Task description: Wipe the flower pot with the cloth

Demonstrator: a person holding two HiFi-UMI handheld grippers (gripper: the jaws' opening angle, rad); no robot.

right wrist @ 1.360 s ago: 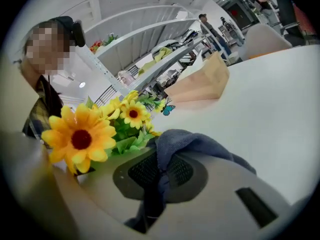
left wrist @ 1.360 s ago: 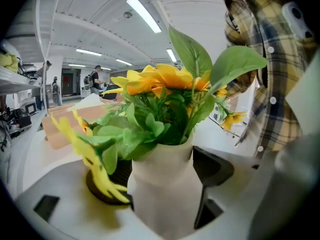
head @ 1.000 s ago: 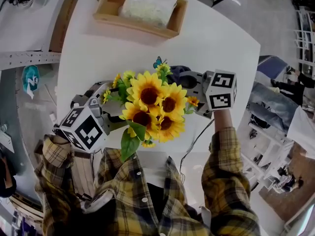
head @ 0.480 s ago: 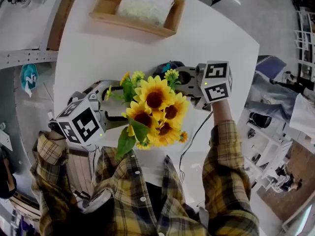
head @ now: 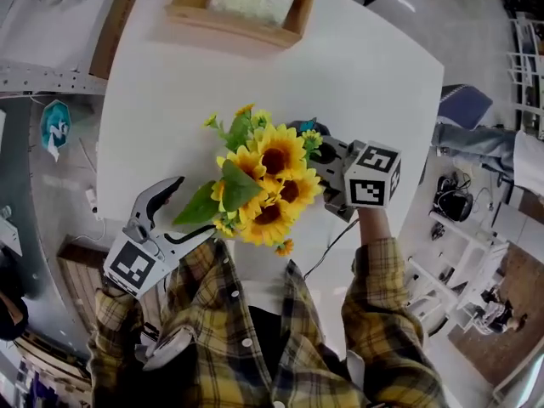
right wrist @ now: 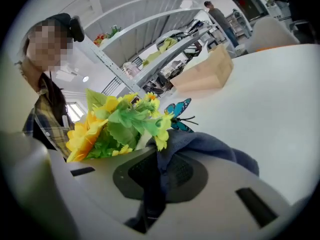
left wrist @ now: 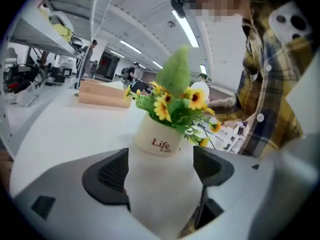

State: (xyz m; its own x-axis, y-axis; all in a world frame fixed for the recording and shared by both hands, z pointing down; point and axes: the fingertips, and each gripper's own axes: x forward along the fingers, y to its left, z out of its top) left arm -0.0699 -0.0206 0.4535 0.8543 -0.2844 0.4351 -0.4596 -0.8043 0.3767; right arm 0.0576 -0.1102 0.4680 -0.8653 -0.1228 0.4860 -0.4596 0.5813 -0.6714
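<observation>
Sunflowers fill the middle of the head view above the white table. We see the left gripper reaching in under their leaves and the right gripper at their other side. In the left gripper view, we find the jaws clamped on the white flower pot, its "Life" print facing us. In the right gripper view, the jaws pinch the blue cloth, which bunches just beside the blooms.

You see bright, even light from ceiling strips, faint shadows on the white counter, heavy fisheye bending at the edges, and dark vignetted corners.
</observation>
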